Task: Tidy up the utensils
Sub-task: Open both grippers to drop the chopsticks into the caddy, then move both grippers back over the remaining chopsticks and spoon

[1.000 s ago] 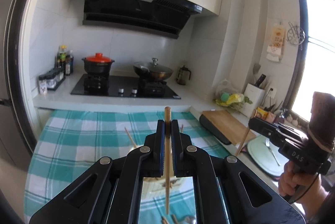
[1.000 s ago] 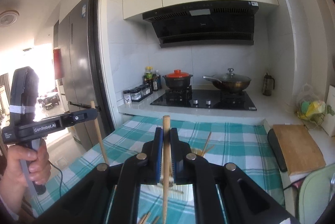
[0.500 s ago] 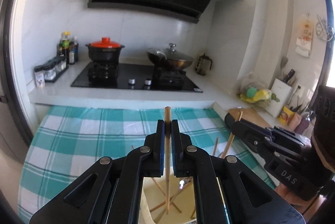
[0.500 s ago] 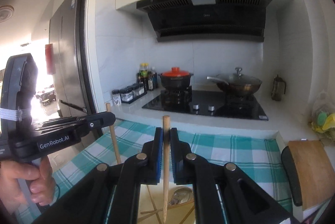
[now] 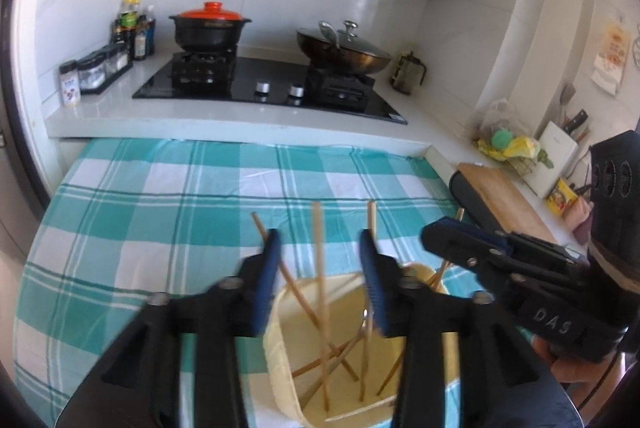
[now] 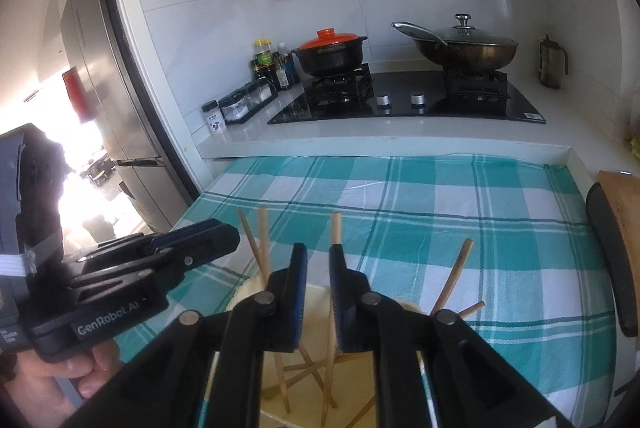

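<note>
Left gripper (image 5: 320,272) jaws just opened, spread wide; pale wooden chopstick (image 5: 319,260) loose between them, lower end in cream plastic bin (image 5: 280,360) on checked cloth.

Right gripper (image 6: 318,284) jaws just parted slightly; second wooden chopstick (image 6: 335,228) upright in gap, seemingly freed.

Advice: lift both straight up, avoid snagging sticks.

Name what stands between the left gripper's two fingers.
In the left wrist view, one wooden chopstick stands between the left gripper's just-opened fingers, touching neither, its lower end in the cream container.
</note>
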`<state>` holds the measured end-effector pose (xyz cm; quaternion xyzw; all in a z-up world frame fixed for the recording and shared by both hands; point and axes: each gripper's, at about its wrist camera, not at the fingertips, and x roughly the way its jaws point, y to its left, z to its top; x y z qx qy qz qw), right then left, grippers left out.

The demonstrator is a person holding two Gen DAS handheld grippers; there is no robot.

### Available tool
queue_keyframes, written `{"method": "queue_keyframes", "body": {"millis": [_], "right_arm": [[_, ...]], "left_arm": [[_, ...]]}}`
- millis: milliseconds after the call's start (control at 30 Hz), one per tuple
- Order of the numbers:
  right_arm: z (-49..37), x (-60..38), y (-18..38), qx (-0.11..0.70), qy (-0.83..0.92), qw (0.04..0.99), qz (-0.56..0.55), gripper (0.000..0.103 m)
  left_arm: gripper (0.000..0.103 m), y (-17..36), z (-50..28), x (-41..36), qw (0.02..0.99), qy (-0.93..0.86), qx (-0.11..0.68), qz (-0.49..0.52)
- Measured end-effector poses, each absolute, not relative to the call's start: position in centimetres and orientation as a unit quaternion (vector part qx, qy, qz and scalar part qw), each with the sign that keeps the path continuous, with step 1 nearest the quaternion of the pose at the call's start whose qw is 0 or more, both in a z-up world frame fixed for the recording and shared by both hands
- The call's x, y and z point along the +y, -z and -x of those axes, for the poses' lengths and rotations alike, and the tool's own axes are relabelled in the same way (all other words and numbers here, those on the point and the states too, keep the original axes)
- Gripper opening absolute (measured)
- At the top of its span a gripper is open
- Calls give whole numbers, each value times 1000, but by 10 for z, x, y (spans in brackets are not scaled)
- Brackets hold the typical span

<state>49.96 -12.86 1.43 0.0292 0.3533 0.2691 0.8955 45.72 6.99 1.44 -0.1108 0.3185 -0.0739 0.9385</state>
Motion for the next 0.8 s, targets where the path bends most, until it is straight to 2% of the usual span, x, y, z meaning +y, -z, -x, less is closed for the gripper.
{"method": "queue_keyframes", "body": {"millis": [67, 233, 333, 500, 667, 800], "right_arm": [[-491, -136, -25, 340, -267, 901, -33, 35], [-446, -148, -50, 332, -262, 906, 24, 37], [-409, -158, -50, 347, -260, 898, 75, 43], [-339, -184, -26, 386, -239, 874, 173, 43], [-276, -221, 12, 401, -203, 868, 211, 43], [-233, -245, 51, 405, -179, 877, 186, 43]], "left_arm": [[55, -24, -443, 76, 941, 71, 313, 107], [81, -36, -394, 85, 940, 66, 331, 49], [83, -24, -356, 86, 926, 77, 369, -12], [83, 23, -290, 89, 895, 63, 434, -85], [83, 59, -229, 89, 898, 51, 434, -51], [87, 89, -201, 87, 910, 37, 414, 7]]}}
